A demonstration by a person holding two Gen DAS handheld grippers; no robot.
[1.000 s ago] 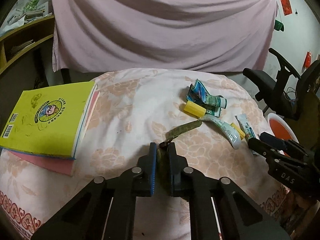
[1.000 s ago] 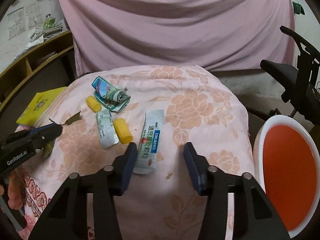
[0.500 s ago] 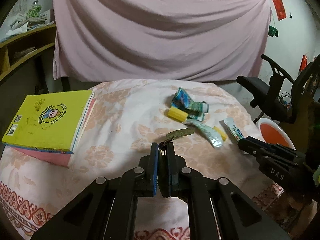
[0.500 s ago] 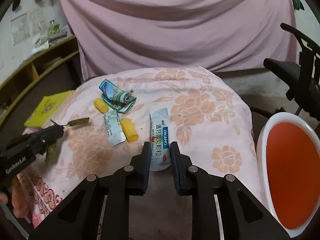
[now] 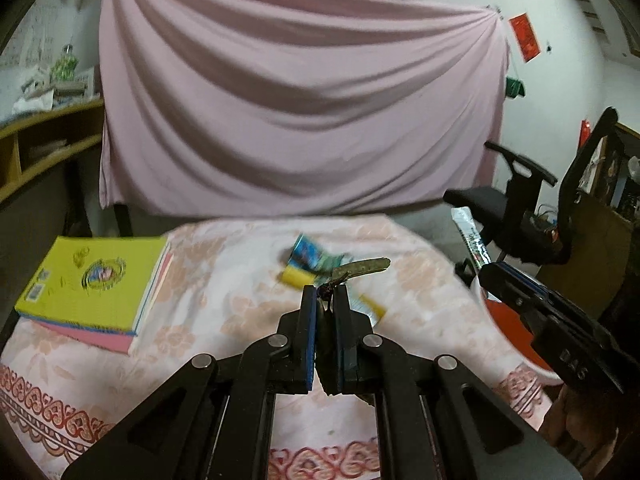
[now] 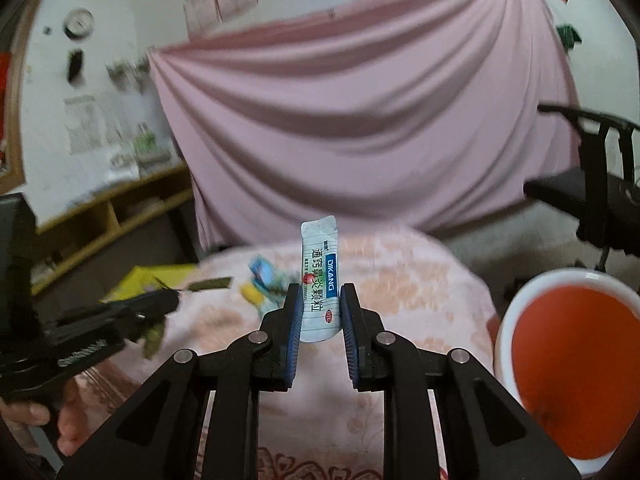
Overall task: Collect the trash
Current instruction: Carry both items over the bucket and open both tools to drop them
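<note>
My left gripper [image 5: 325, 300] is shut on a dry leafy twig [image 5: 362, 267] and holds it above the flowered tablecloth [image 5: 224, 320]. My right gripper [image 6: 320, 300] is shut on a white sachet [image 6: 319, 280] with blue print, lifted upright off the table; the sachet also shows in the left wrist view [image 5: 469, 236]. A crumpled blue wrapper [image 5: 308, 256], a yellow piece [image 5: 298, 278] and another sachet [image 5: 366, 308] lie on the cloth beyond the left gripper. The red bin with a white rim [image 6: 576, 364] stands to the right of the table.
A yellow book on a pink one [image 5: 92, 288] lies at the table's left. A black office chair [image 5: 516, 208] stands at the right behind the bin. A pink curtain [image 5: 296, 112] hangs behind the table, wooden shelves [image 6: 104, 216] at the left.
Both grippers have risen off the table. The right gripper closed on the sachet and lifted it. The left gripper lifted the twig higher.
</note>
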